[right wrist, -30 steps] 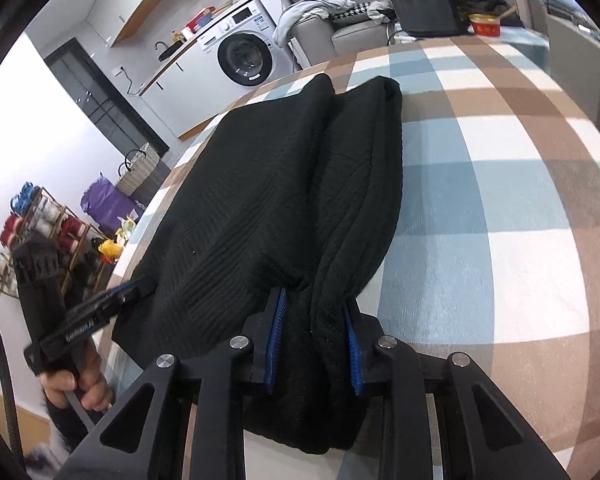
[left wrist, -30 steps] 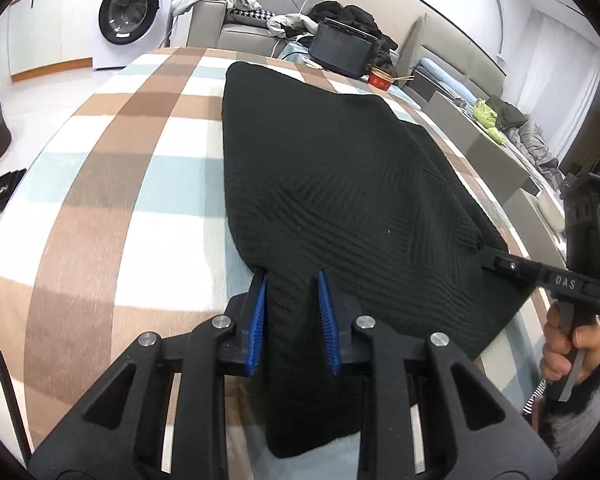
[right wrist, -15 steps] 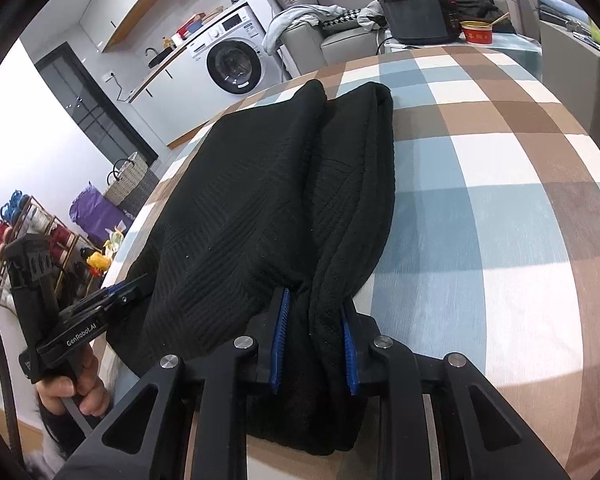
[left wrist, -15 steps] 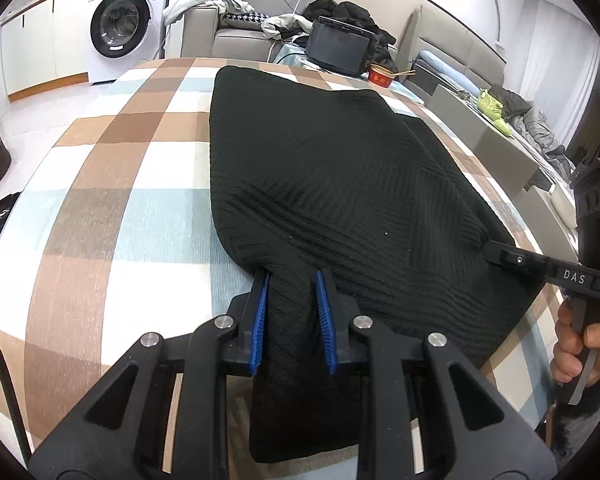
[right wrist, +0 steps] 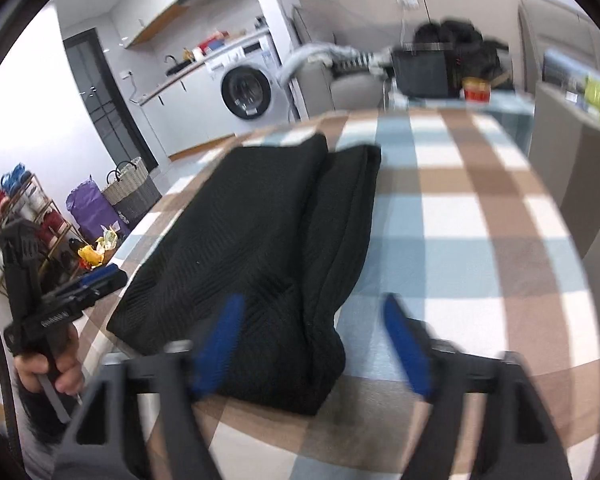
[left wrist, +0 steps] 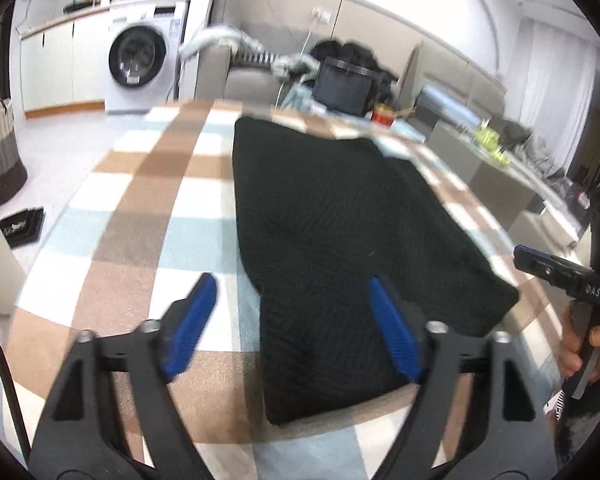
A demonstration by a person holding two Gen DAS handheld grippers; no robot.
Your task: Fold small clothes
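While both tools stand with their blue pads spread wide, nothing is caught between them: the left tool (left wrist: 290,320) and the right tool (right wrist: 312,344) have each just been opening, and the cloth they straddle now lies loose below them, free of the pads. The black ribbed knitted garment (left wrist: 340,220) rests flat along the brown, blue and white checked desk (left wrist: 140,208), its near hem close to the desk's front edge. From the right wrist view it shows as a long narrow stack, one side turned over the body so that a rolled fold runs along its length beside a flatter panel.

As I judge it, the lengthwise folding is done and the piece has been set down and let go. What seems left is a crosswise fold or two, bringing the near end towards the far end, to make a compact bundle. Both frames are blurred by motion, so I cannot say whether the hem lies perfectly square.

Each tool tips downwards at a slant towards the near end of the garment, side by side and at a similar tilt. A hand (left wrist: 584,344) grips the right tool's handle at the edge of the left view, and another hand (right wrist: 48,368) holds the left tool's handle in the right view.
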